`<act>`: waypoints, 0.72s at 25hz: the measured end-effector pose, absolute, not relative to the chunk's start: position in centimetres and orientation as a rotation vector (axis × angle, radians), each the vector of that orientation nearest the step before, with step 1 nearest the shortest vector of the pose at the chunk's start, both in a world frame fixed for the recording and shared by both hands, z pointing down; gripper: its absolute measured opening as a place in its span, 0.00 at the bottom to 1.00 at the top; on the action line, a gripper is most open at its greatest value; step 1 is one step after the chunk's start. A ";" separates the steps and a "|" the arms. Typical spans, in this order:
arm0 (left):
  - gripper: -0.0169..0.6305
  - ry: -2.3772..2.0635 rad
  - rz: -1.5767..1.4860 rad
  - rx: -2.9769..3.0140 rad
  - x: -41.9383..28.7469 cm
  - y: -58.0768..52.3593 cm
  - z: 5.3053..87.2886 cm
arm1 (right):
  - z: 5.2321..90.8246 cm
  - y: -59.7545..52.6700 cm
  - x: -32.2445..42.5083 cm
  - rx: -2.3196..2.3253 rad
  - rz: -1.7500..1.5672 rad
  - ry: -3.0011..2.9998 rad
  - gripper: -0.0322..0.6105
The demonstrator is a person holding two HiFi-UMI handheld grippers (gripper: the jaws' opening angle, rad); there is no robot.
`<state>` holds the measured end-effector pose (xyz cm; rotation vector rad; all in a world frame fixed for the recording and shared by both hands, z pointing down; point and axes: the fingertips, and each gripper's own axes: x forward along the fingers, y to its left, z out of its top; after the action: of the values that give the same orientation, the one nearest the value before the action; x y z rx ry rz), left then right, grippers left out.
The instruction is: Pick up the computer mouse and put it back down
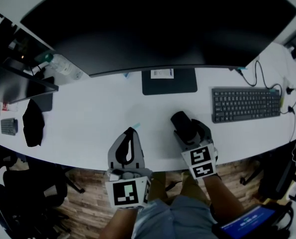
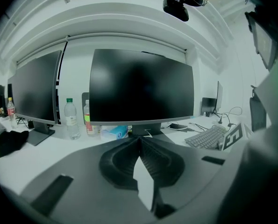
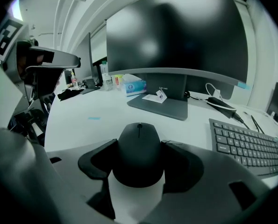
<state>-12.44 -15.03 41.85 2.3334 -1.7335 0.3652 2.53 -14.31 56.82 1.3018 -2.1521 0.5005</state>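
Mouse (image 1: 181, 121) rear hidden by right gripper (image 1: 190, 128), monitor (image 1: 157, 29) top cut off

No word, brand or number is legible anywhere. The clearest signs are the black-and-white square markers on the cubes of the left tool (image 1: 131, 132) and the right tool (image 1: 185, 125); these are patterns, not letters. A white card (image 3: 156, 96) on the monitor stand's base carries print too small to read. The tissue box (image 3: 133, 85) shows a round blue logo, and the bottle (image 2: 72, 119) has a label, both illegible. White lines on the blue screen (image 1: 249, 222) and the legends on the keyboard (image 1: 246, 103) on the worktop cannot be read.
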 end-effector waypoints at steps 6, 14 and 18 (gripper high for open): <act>0.04 -1.779 0.307 2.325 -12.0 -14.1 39.6 | 53.2 -14.7 2.4 1.315 0.430 -2.222 0.52; 0.04 -1.882 0.230 2.341 -12.3 -12.5 35.8 | 45.9 -14.9 1.8 1.316 0.302 -2.356 0.52; 0.04 -1.961 0.179 2.345 -12.8 -12.3 33.4 | 41.3 -15.3 1.1 1.308 0.211 -2.441 0.52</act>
<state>-12.77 -12.26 33.40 2.3452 -1.9612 0.1785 1.05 -15.27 41.31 1.3079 -2.4408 0.2112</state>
